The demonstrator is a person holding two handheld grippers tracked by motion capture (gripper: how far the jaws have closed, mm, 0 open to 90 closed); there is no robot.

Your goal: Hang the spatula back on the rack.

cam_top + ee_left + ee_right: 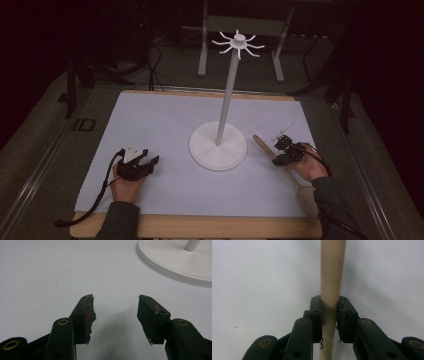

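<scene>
Right claw [329, 312] clamps the smooth (round, wooden) spoon handle [331, 270].

We see a wooden table [200, 226] with a white sheet [165, 125] covering most of its top, leaving bare wood along the near and far edges. On the sheet, right of centre, stands the round base of a white stand [218, 145]. A wooden spoon [289, 172] lies on the sheet near its right edge.
</scene>
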